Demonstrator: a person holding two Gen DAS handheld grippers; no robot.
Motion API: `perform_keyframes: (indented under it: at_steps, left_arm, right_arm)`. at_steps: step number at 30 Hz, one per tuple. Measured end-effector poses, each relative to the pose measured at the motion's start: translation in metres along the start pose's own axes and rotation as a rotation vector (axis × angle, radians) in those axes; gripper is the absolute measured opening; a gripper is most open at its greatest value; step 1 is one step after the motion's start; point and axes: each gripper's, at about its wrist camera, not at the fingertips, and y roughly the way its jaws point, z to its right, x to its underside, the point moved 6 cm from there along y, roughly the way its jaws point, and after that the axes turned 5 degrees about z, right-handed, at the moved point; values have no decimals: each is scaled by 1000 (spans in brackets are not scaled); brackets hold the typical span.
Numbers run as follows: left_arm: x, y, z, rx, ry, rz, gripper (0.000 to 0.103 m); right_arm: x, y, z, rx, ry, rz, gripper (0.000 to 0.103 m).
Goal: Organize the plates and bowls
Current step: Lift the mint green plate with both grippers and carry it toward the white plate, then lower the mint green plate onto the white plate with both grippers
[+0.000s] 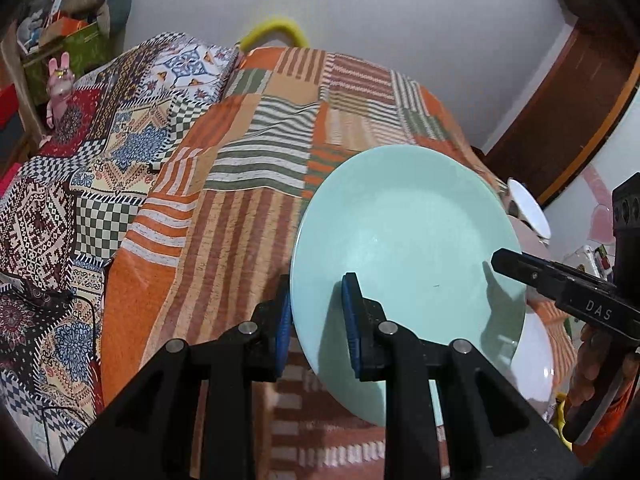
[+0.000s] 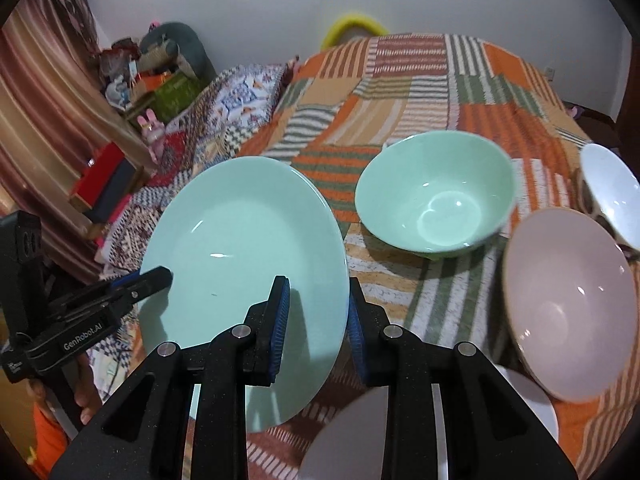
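Both grippers hold the same mint-green plate (image 2: 244, 264) by opposite edges, lifted and tilted above the striped patchwork bedspread (image 1: 248, 184). The left gripper (image 1: 316, 320) has its blue-padded fingers closed on the plate's rim, one pad under it and one on top. The right gripper (image 2: 316, 312) clamps the far rim the same way, the plate's edge wedged between its pads.

Ahead of the right gripper and slightly to its right, a mint-green bowl (image 2: 434, 194) sits upright on the bedspread. Further right a pink bowl (image 2: 572, 300) leans on its side, with a white bowl (image 2: 612, 196) just behind it. Directly beneath the right gripper lies a white plate (image 2: 528, 404), partly hidden by the fingers.
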Motion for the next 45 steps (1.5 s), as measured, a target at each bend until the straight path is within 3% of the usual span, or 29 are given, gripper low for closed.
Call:
perform_keyframes:
  at_steps: [10,18,33,45]
  left_arm:
    - [14,-39,44,41,37,41,23]
    - [34,-52,80,53,91,30,23]
    - [70,-40,137,95,146,-46,23]
    - [90,-18,160,116,174,-115,23]
  right_arm:
    - [17,-51,12,14,26,52,25]
    - [35,-81,33,27,79,84,25]
    - [75,-116,76,79,158,95,25]
    - [107,-122,103,109,228,66,25]
